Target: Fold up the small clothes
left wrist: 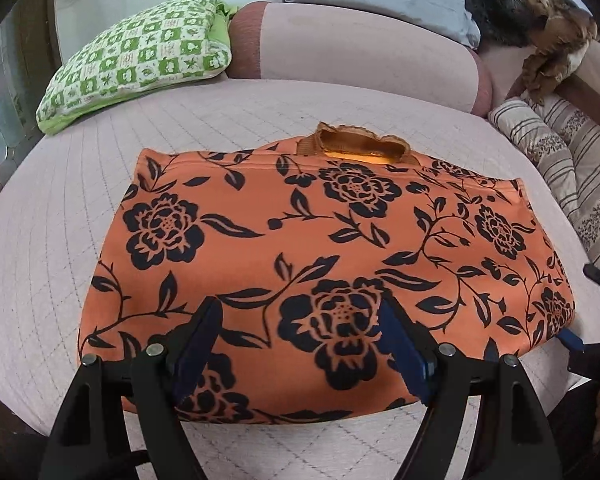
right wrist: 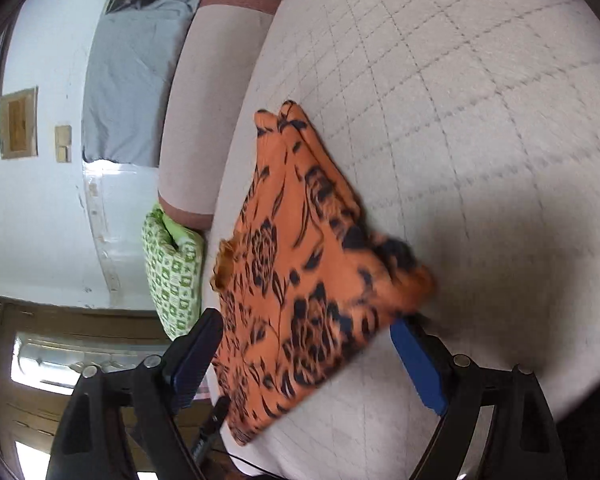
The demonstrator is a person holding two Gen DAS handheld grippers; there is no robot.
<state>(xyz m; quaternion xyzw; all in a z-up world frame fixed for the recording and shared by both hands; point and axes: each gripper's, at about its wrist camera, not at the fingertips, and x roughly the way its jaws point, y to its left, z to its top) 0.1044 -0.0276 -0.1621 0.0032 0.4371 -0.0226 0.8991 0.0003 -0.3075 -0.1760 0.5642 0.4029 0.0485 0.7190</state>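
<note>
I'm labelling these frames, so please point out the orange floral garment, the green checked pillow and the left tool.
Orange floral garment (left wrist: 300, 240): left wrist view, middle of its top layer.
Green checked pillow (left wrist: 140, 56): left wrist view, centre of its patterned face.
Left tool (left wrist: 300, 312): left wrist view, midway between its fingertips.

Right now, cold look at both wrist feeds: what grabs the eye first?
The orange garment with black flowers dominates, lying folded on the quilted pale bed cover directly ahead of the left gripper, whose jaws stand open over its near edge. In the right wrist view the right gripper, also open, sits at the garment's side. Farther back, a green checked pillow rests against the pink bolster.
</note>
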